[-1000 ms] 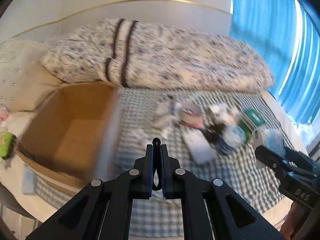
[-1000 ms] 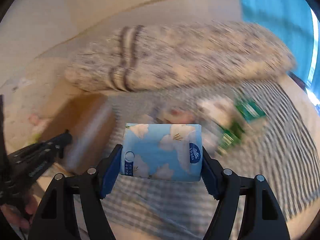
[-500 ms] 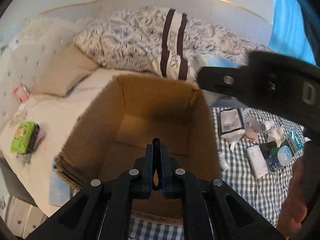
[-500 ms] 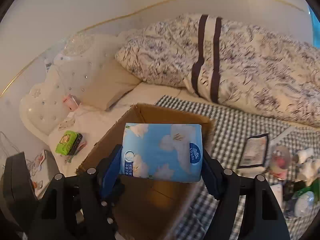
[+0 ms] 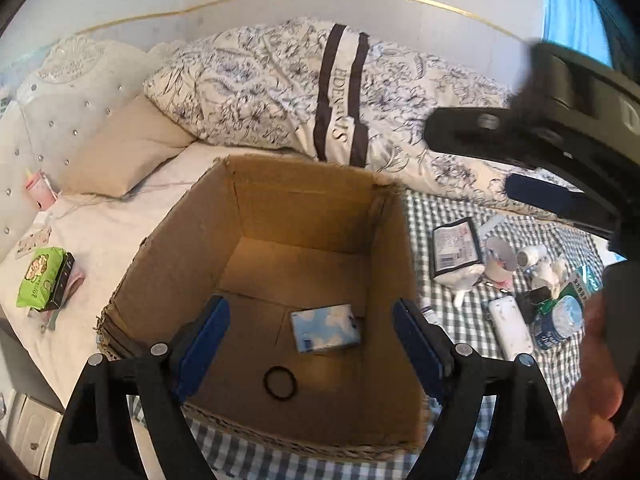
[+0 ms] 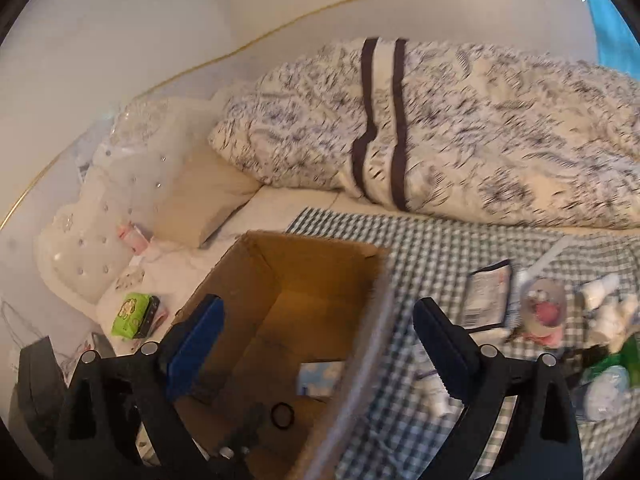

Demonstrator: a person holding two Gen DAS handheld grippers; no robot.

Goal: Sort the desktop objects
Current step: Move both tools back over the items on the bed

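Left view: the left gripper point(image 5: 308, 336) hangs spread and empty over the box point(image 5: 192, 220); tissue pack point(image 5: 325, 327) and hair tie point(image 5: 280, 382) lie on its floor, lower centre. A second ago its jaws were pressed together.

Right view: the right gripper point(image 6: 316, 344) – spread, empty – has dropped the pack point(image 6: 320, 376). Next, lift clear of the rim before reaching for the clutter point(image 6: 536, 312) at right.

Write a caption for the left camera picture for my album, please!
Open left gripper over a box holding a tissue pack and hair tie.
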